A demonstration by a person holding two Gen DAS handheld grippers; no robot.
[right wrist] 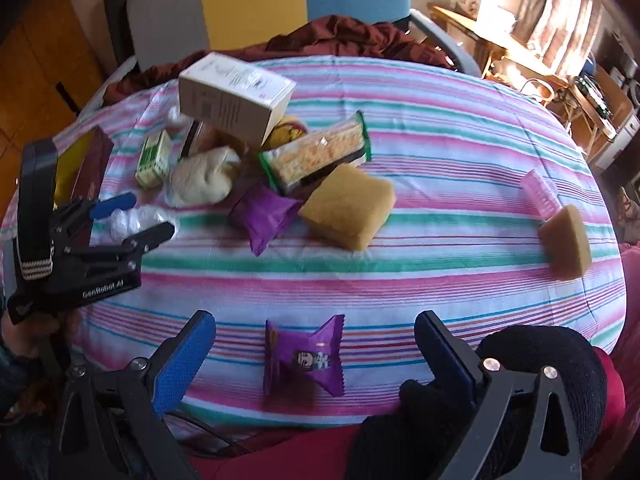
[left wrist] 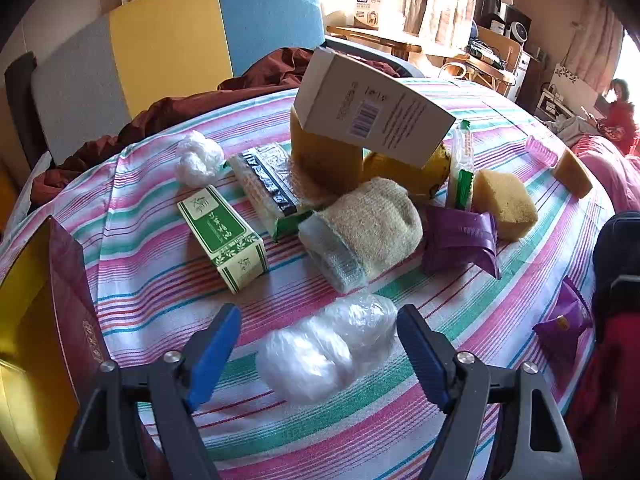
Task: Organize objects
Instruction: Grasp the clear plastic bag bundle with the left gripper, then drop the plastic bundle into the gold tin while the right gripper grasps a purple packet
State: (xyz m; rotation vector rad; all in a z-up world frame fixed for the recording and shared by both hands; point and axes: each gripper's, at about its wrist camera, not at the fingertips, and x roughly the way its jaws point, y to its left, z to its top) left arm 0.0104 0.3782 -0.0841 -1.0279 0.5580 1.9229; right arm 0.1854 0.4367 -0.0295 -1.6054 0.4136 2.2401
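Black gripper [left wrist: 319,354] frames, blue ribbed pads, silver screws

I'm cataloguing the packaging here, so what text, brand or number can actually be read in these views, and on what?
"GenRobot.AI": on the left gripper body.
White box: barcode and print, too small to read.
Green box: characters, not legible.
Purple snack packet: label blurred.
Maroon box: gold lettering, unreadable.
Distant carton: too small.

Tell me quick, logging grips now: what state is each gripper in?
Left gripper: open, jaws either side of the clear plastic bag, not pressing it.
Right gripper: open, jaws around the purple snack packet, nothing held.
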